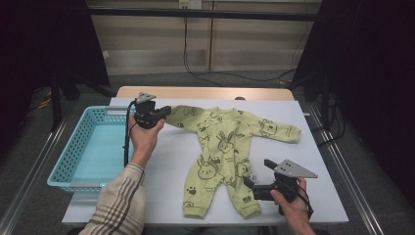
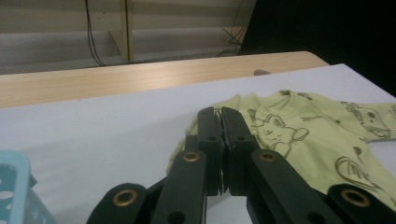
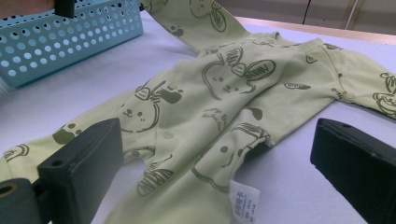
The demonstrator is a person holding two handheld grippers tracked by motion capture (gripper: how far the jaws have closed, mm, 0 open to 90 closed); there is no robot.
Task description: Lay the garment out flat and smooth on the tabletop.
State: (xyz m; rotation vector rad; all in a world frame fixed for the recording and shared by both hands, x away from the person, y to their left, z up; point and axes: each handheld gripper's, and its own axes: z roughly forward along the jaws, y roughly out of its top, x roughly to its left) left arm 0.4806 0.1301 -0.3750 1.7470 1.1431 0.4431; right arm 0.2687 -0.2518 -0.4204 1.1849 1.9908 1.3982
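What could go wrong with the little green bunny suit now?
The left claw is shut on the cuff of one sleeve of the green bunny suit. That is a thin pinch right at the edge, so the cloth might slip out if it is pulled. The blue basket sits close beside that claw, so the sleeve could catch on its rim. The right claw is open by the suit's leg; closing carelessly, it might grab only the white tag.

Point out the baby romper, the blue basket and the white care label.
baby romper [image 1: 222, 139], high view, on the chest with the rabbit print.
blue basket [image 1: 66, 159], high view, on its left perforated wall.
white care label [image 3: 243, 202], right gripper view, on the label's face.
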